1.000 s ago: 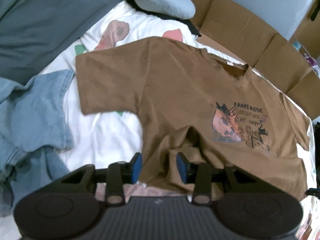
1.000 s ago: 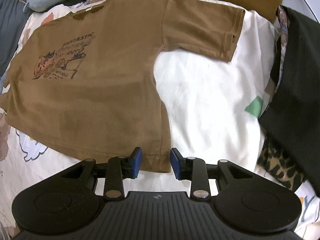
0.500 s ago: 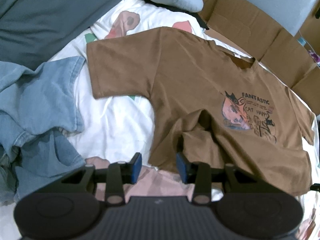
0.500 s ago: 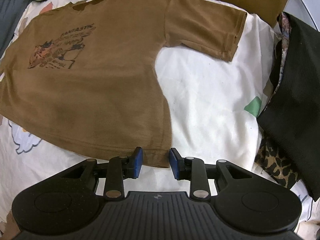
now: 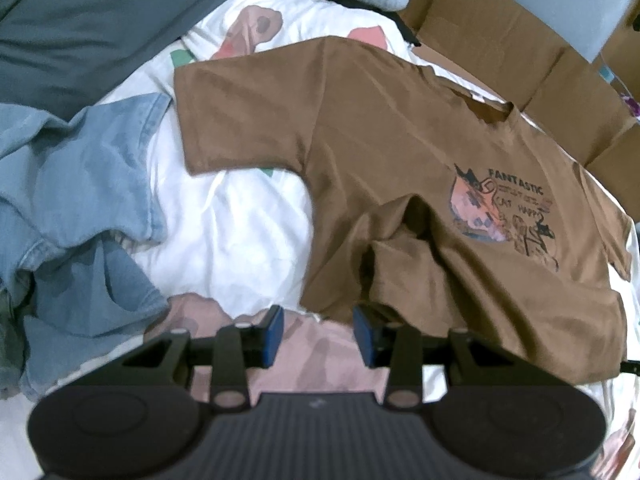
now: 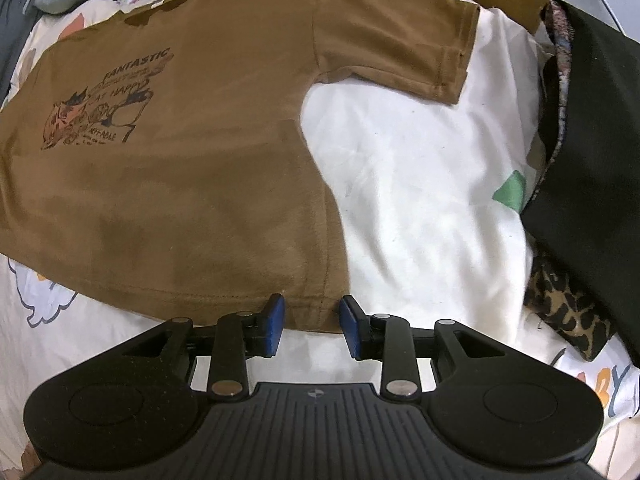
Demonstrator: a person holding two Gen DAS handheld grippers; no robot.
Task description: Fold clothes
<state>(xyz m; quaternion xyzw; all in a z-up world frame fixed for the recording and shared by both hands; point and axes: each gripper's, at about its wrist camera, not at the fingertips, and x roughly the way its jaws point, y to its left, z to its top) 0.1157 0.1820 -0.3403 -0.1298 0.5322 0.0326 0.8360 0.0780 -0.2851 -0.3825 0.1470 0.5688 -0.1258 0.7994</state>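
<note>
A brown T-shirt (image 5: pixel 400 152) was found spread print-side up on a white patterned bedsheet (image 6: pixel 420 184), its lower left part rucked. The left gripper (image 5: pixel 318 330) was held parted and empty over that hem corner. The right gripper (image 6: pixel 312 320) was held parted astride the opposite hem corner, not pinching. Denim clothing (image 5: pixel 80 184) was noted nearby.
</note>
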